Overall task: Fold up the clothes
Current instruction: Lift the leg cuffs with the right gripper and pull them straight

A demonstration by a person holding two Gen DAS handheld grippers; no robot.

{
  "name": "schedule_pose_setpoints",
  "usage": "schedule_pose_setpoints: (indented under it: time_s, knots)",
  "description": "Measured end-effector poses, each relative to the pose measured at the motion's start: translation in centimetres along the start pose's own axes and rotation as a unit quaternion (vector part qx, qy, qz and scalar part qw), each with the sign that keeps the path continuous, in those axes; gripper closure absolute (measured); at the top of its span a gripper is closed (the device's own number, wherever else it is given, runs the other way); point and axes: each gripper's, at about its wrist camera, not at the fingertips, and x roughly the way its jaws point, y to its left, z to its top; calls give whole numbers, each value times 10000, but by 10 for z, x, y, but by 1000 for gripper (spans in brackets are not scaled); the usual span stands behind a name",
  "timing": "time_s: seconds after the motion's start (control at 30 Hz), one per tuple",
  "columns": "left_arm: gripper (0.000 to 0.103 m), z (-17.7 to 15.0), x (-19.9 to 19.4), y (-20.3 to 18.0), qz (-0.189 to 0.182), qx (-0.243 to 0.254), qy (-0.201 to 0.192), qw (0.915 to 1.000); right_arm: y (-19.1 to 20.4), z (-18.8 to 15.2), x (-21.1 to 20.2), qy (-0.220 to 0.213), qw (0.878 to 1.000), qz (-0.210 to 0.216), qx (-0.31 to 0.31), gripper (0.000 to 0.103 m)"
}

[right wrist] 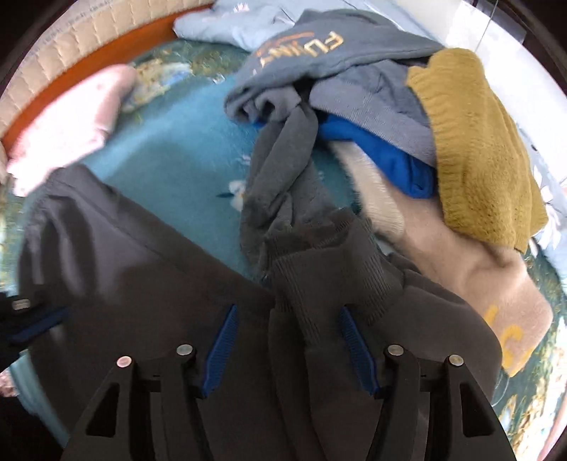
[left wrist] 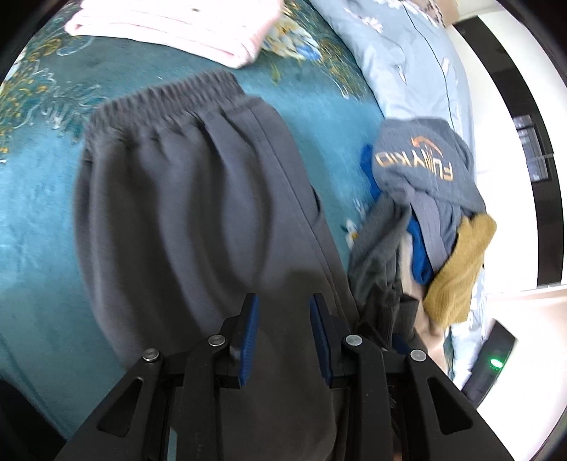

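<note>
Dark grey sweatpants [left wrist: 198, 198] lie flat on the teal bedspread [left wrist: 39, 220], with the elastic waistband [left wrist: 166, 94] at the far end. My left gripper [left wrist: 283, 298] hovers open over the leg part, its blue pads apart and nothing pinched between them. In the right wrist view the same pants [right wrist: 141, 290] run left, and their ribbed cuffs [right wrist: 319, 283] are bunched up between the wide-open fingers of my right gripper [right wrist: 288, 310]. At the left edge of the right wrist view, part of the left gripper [right wrist: 21, 319] shows, blurred.
A loose pile sits to the right: a grey-blue sweatshirt [left wrist: 418, 159] with orange letters, a mustard knit [right wrist: 475, 149], a blue garment [right wrist: 382, 152] and a beige one [right wrist: 460, 255]. A folded pink item [left wrist: 177, 25] lies beyond the waistband. A pale blue quilt [left wrist: 400, 53] borders the bed.
</note>
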Motion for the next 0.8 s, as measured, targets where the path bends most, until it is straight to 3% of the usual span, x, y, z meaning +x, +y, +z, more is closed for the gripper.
schedule_pose_setpoints:
  time_s: [0.1, 0.2, 0.3, 0.37, 0.6, 0.8]
  knots:
    - [73, 3, -1, 6, -6, -163, -19, 9999, 17, 5, 18, 204, 9979, -564, -263, 36]
    - [73, 3, -1, 9, -9, -258, 30, 9997, 26, 2, 21, 242, 9945, -859, -542, 40]
    - [73, 3, -3, 12, -17, -313, 34, 9995, 18, -5, 15, 236, 9934, -983, -537, 71]
    - [73, 2, -3, 10, 40, -355, -12, 9994, 7, -10, 7, 223, 9950, -896, -378, 80]
    - [73, -3, -10, 9, -97, -393, -14, 9992, -51, -40, -83, -753, 9933, -372, 790, 82]
    - [73, -7, -24, 11, -164, -390, -105, 9990, -50, -76, -173, -1652, 9859, -165, 199, 82]
